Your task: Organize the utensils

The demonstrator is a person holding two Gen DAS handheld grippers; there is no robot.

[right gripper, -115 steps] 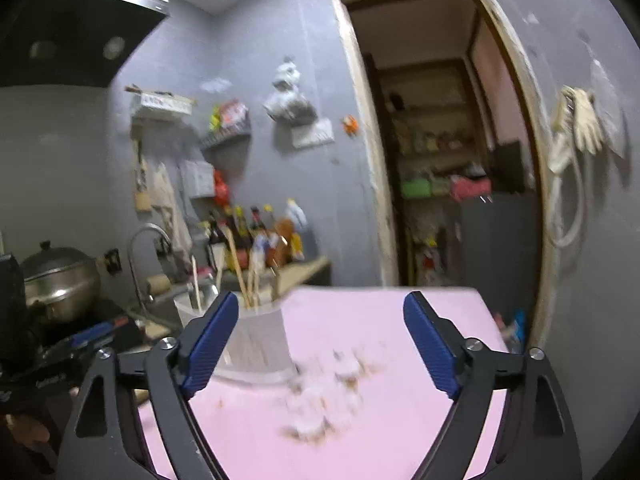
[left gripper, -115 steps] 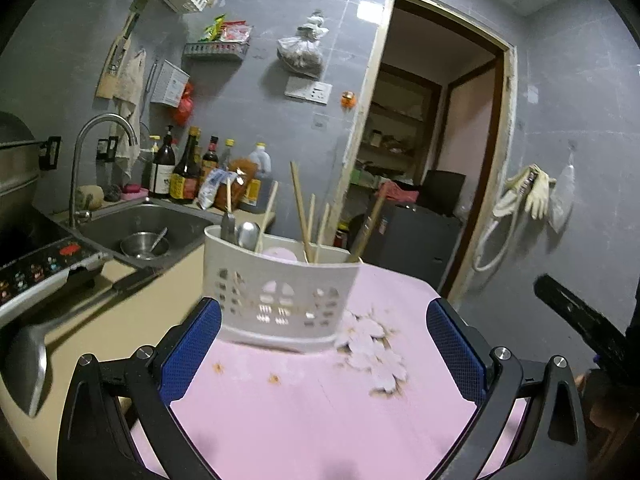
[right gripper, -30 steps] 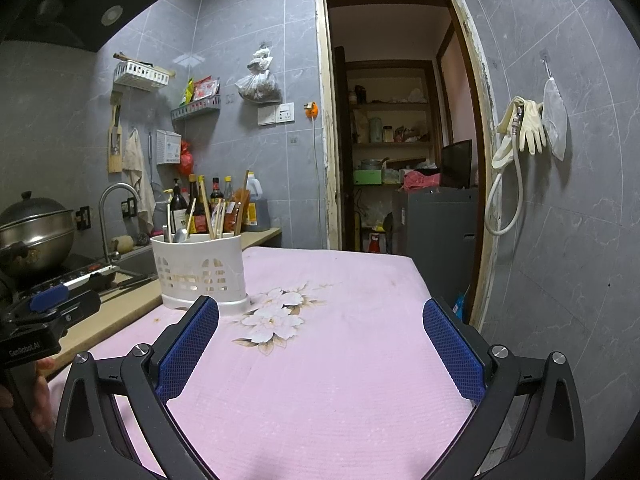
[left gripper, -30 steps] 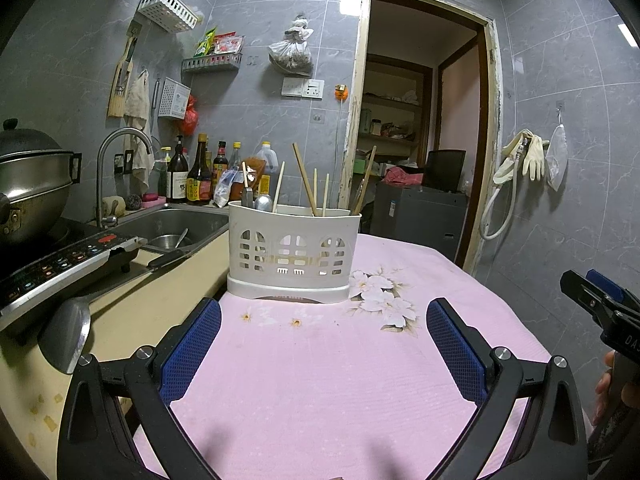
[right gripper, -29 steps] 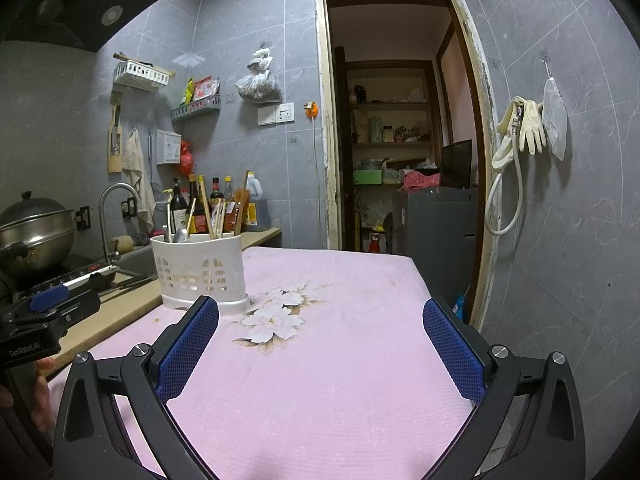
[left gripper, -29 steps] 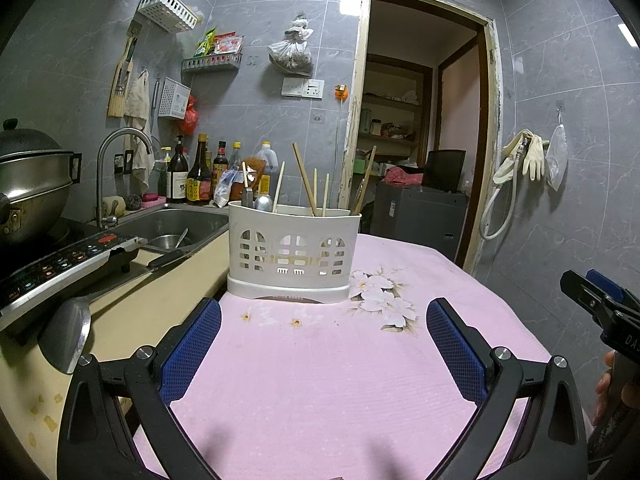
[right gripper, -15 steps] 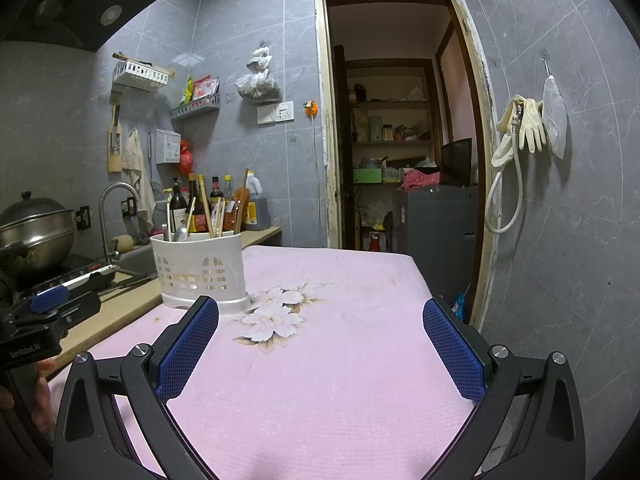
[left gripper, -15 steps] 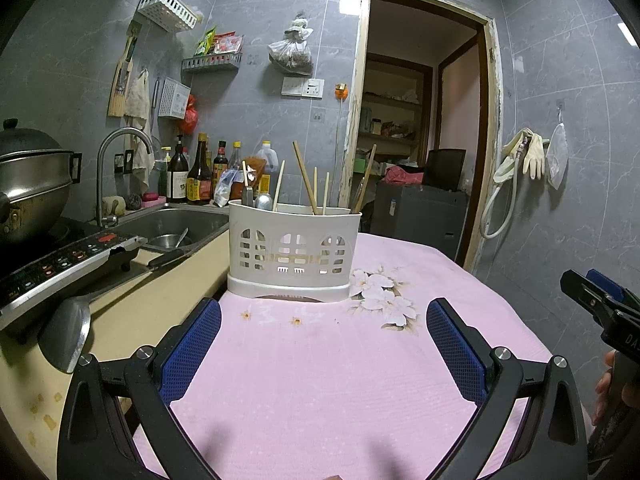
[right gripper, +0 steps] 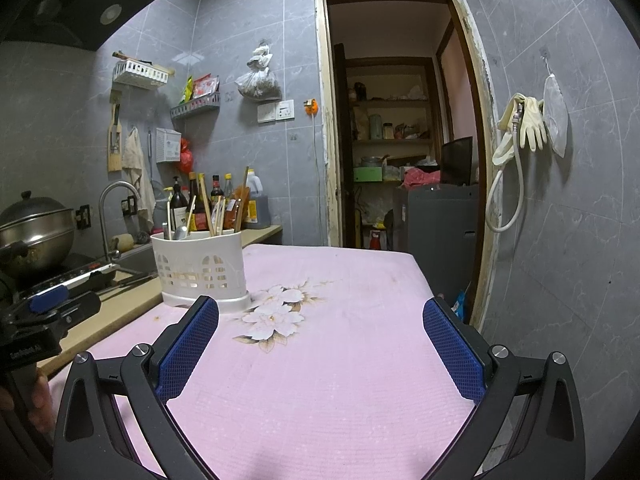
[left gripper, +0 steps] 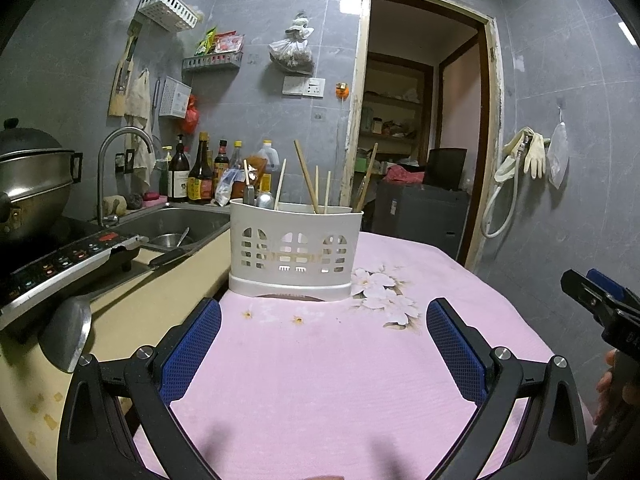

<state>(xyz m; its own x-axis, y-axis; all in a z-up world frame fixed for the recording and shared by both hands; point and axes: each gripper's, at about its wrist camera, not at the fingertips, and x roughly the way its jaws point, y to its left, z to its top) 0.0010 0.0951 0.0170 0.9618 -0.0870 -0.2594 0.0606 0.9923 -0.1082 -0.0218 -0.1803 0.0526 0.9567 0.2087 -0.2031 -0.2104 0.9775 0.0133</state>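
Note:
A white slotted utensil holder (left gripper: 295, 254) stands on the pink flowered tablecloth (left gripper: 328, 368). It holds several wooden chopsticks (left gripper: 306, 176) and metal spoons (left gripper: 264, 200). It also shows in the right wrist view (right gripper: 199, 266), at the left. My left gripper (left gripper: 324, 344) is open and empty, low over the cloth, short of the holder. My right gripper (right gripper: 320, 344) is open and empty, over the cloth to the right of the holder.
A counter on the left carries a sink (left gripper: 176, 224) with a tap, sauce bottles (left gripper: 196, 178), an induction cooker (left gripper: 60, 264) with a pot, and a ladle (left gripper: 66, 334). A doorway (right gripper: 400, 152) lies behind. The table's right edge (right gripper: 424, 280) drops to the floor.
Over the last second nothing has visibly moved. Compared with 3.8 s ago, both grippers have drawn back from the holder and sit lower and steadier.

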